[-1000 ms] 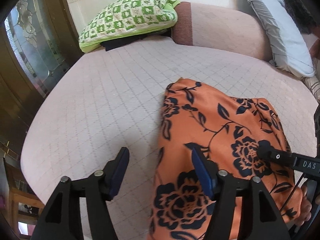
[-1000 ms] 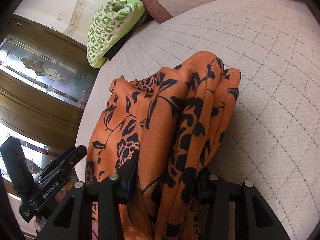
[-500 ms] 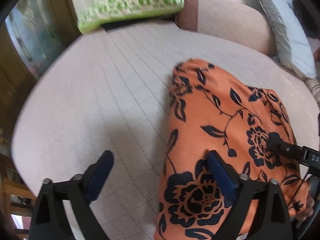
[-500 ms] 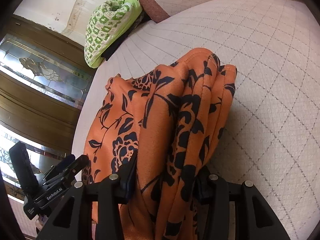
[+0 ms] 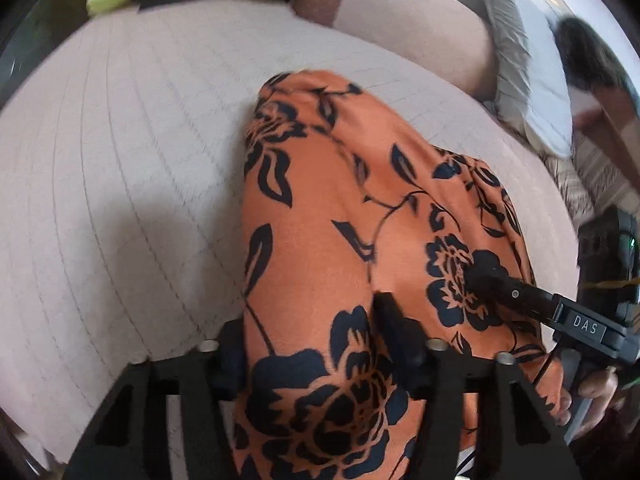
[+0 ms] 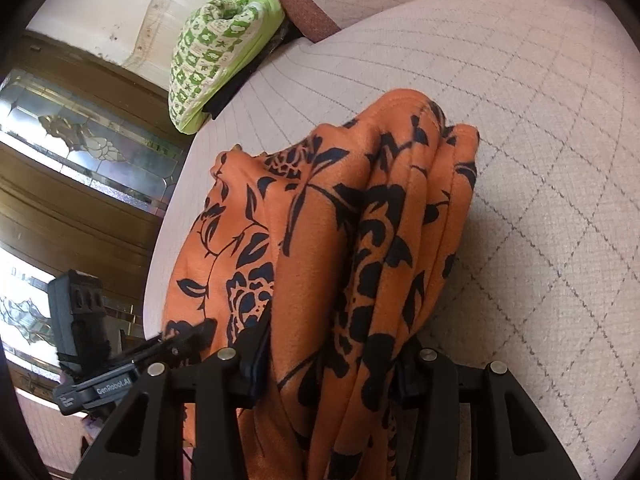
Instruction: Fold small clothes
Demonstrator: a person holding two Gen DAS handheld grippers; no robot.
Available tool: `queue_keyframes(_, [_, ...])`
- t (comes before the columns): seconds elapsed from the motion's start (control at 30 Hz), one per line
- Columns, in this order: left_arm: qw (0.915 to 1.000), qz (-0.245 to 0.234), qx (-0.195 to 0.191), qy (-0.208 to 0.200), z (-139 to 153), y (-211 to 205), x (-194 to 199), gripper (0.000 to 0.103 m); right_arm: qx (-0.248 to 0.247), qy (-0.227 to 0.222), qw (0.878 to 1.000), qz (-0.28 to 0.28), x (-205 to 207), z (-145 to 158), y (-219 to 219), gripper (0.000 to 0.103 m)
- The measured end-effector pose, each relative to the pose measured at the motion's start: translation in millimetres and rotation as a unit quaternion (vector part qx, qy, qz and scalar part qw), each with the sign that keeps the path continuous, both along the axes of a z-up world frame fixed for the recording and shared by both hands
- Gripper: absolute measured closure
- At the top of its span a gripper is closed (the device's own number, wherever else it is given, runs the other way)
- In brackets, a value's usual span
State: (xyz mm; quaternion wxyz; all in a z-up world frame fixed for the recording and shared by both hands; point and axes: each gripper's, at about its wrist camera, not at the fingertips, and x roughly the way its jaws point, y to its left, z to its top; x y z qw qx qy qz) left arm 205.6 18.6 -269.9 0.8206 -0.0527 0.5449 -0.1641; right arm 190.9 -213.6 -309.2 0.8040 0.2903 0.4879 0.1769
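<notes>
Nearest us, our left tool had just been closing and pinched the near edge of the orange flowered cloth, fabric bunched between its pads. Our right tool gripped a thick folded bundle of the same cloth. The cloth lay on the pale quilted bed. Farther off sat a green patterned pillow.

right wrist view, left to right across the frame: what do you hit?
Stained-glass door panel → left gripper → orange floral garment → bare quilted bed cover.
</notes>
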Motion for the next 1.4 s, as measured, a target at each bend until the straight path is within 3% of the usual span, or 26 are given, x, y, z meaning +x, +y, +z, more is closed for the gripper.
queue_keyframes(0.07, [0.9999, -0.004, 0.004, -0.011, 8.8, -2.9, -2.0, 0.063, -0.015, -0.011, 1.0, 0.007, -1.2, 4.1, 5.1, 0.054])
queue_keyframes(0.27, [0.9989, -0.002, 0.007, -0.046, 35.7, -7.3, -11.9, 0.066, -0.032, -0.064, 0.997, 0.009, -9.7, 24.4, 11.4, 0.056])
queue_keyframes(0.47, [0.993, -0.003, 0.021, -0.117, 72.4, -11.0, -18.2, 0.066, -0.037, -0.141, 0.989, -0.012, -22.5, 52.7, 9.9, 0.057])
queue_keyframes(0.53, [0.9929, 0.002, 0.027, -0.115, 72.6, -10.1, -15.4, 0.066, -0.03, -0.148, 0.988, -0.022, -20.5, 54.5, 7.4, 0.057])
queue_keyframes(0.7, [0.996, 0.024, 0.052, -0.069, 41.7, -13.3, -1.0, 0.066, -0.021, -0.107, 0.994, -0.023, -1.1, 35.1, 13.7, 0.057])
queue_keyframes(0.8, [0.9968, 0.041, 0.058, -0.038, 20.3, -4.8, 5.7, 0.06, -0.04, -0.053, 0.998, -0.013, 11.1, 15.4, 22.4, 0.057])
queue_keyframes(0.87, [0.9969, 0.049, 0.053, -0.03, 12.7, 1.8, 9.4, 0.045, -0.018, -0.041, 0.999, -0.016, 14.5, 13.2, 18.7, 0.057])
queue_keyframes(1.07, [0.9946, 0.047, 0.082, -0.042, 3.3, 2.2, 13.2, 0.025, -0.016, -0.022, 1.0, -0.012, 20.6, 5.7, 16.4, 0.053])
queue_keyframes(1.2, [0.996, 0.055, 0.062, -0.035, -5.4, 8.9, 18.5, 0.02, -0.002, -0.008, 1.0, -0.018, 30.7, -4.9, 13.0, 0.048])
queue_keyframes(1.27, [0.9956, 0.058, 0.063, -0.038, -11.0, 13.4, 17.7, 0.012, -0.007, -0.011, 1.0, -0.016, 29.0, -6.3, 13.0, 0.047])
queue_keyframes(1.4, [0.9952, 0.064, 0.06, -0.043, -15.6, 15.6, 17.6, 0.011, 0.0, -0.011, 1.0, -0.015, 29.4, -8.5, 11.6, 0.044])
